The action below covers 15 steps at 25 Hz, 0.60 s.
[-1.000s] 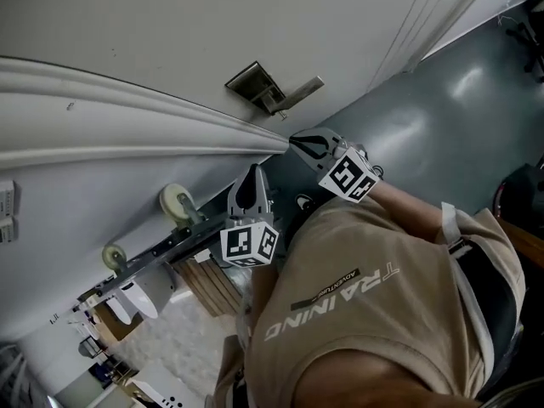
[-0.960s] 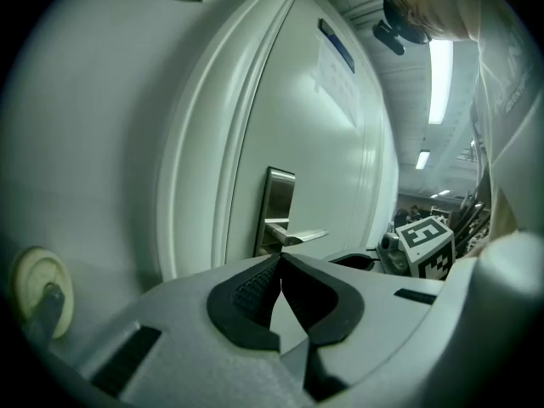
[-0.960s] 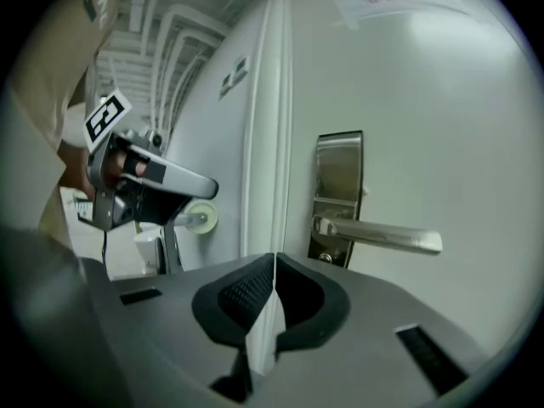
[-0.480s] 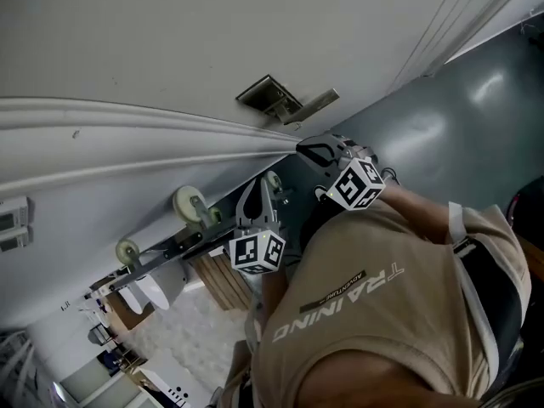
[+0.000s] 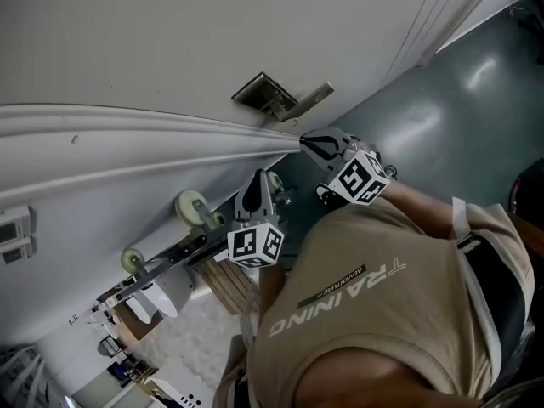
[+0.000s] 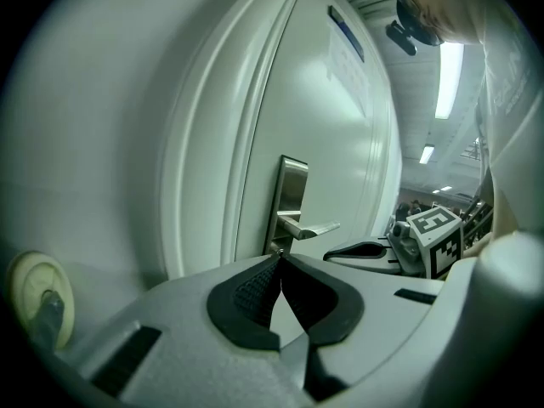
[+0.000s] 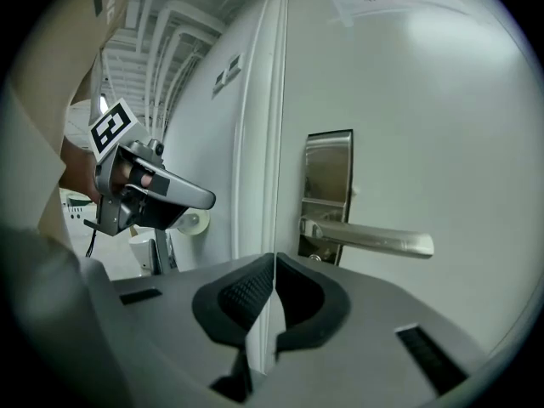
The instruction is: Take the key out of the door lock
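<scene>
The left gripper [image 5: 257, 178] is held below the moulding [image 5: 127, 134], its jaws closed tip to tip with nothing between them. The lock plate [image 5: 262, 93] and handle [image 5: 308, 99] are mounted on the door [image 5: 170, 41]. The right gripper [image 5: 303, 139] is held below the handle, at the moulding's end, jaws closed and empty. The key cannot be made out. A small round part [image 7: 316, 257] is seen under the handle.

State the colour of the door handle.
Silvery metal handle, clearest in the right gripper view.
</scene>
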Each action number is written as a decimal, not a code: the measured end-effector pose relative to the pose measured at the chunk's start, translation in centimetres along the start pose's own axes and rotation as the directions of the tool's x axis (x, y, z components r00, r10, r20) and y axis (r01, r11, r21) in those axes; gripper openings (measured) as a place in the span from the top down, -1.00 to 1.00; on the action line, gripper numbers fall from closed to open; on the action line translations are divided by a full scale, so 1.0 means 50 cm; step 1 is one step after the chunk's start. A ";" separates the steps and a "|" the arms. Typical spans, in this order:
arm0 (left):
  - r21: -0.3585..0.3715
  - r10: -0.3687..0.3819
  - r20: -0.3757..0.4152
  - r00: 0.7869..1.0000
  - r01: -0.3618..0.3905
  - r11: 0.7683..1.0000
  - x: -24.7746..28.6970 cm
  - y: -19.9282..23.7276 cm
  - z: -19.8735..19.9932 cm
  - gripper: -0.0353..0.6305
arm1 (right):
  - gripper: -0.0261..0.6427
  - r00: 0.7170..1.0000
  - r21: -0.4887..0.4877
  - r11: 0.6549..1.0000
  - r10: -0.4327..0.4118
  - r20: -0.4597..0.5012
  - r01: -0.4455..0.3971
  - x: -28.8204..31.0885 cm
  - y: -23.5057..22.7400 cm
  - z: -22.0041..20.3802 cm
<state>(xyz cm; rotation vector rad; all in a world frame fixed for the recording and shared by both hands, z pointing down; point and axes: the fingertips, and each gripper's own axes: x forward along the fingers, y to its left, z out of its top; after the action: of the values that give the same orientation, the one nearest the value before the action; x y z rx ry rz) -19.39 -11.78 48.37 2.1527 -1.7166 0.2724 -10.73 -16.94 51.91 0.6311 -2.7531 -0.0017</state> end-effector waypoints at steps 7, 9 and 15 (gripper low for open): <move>0.045 -0.039 0.040 0.998 0.037 0.998 -0.013 0.019 0.021 0.88 | 0.88 0.998 0.239 0.970 0.023 0.058 -0.037 0.013 -0.012 0.039; 0.039 -0.046 0.074 0.996 0.043 0.998 -0.016 0.023 0.036 0.88 | 0.88 0.997 0.339 0.940 0.016 0.077 -0.042 0.014 -0.027 0.041; 0.065 -0.106 0.139 0.985 0.098 0.993 -0.019 0.021 0.076 0.88 | 0.88 0.999 0.408 0.913 -0.018 0.048 -0.003 0.011 -0.034 0.036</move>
<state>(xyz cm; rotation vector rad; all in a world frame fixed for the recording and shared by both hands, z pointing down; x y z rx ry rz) -20.94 -12.64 44.74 2.3445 -1.6855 0.1458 -11.02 -18.86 50.26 0.7534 -2.8177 0.5784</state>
